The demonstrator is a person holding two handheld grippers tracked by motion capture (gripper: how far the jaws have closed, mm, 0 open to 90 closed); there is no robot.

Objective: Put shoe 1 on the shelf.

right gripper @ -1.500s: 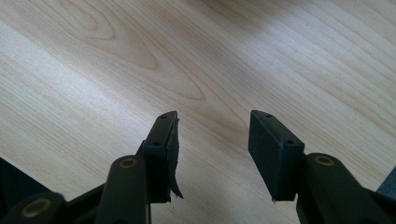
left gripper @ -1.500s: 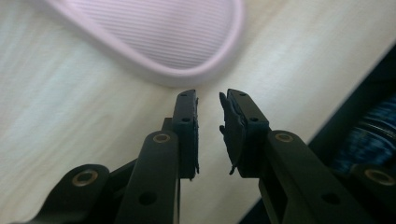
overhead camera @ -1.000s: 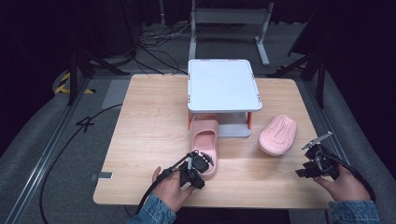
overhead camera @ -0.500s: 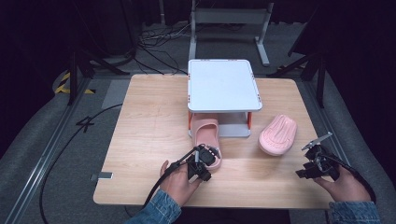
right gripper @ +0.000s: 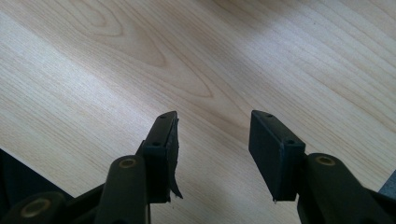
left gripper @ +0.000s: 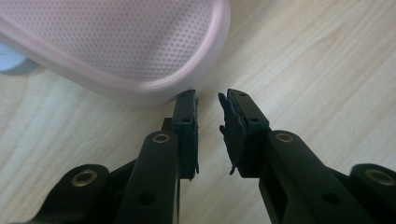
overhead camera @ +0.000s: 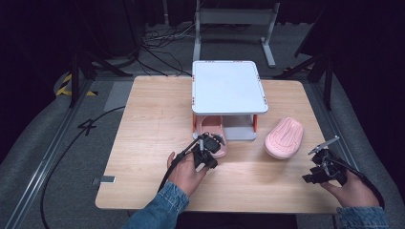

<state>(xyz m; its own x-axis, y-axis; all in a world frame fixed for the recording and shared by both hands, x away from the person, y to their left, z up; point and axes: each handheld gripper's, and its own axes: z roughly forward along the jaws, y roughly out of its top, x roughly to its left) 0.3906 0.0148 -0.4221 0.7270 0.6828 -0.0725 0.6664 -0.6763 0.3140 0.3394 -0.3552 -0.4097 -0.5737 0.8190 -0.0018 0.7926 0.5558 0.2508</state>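
Denim sleeves (overhead camera: 160, 210), black screw-studded fingers (left gripper: 186, 126), black trailing cables (overhead camera: 71, 143).

slipper (overhead camera: 213, 136) toe | under shelf (overhead camera: 227, 86) | seemingly hidden

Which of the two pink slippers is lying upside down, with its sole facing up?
The slipper to the right of the white shelf, the right slipper, shows its ribbed sole. The other slipper, partly under the shelf, sits upright by the left gripper.

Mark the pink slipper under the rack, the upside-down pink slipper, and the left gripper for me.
pink perforated slipper under the white rack (overhead camera: 217, 145), high view, on its heel end.
upside-down pink ribbed slipper (overhead camera: 284, 137), high view, on its sole.
left gripper (left gripper: 208, 100), left gripper view, midway between its fingertips.
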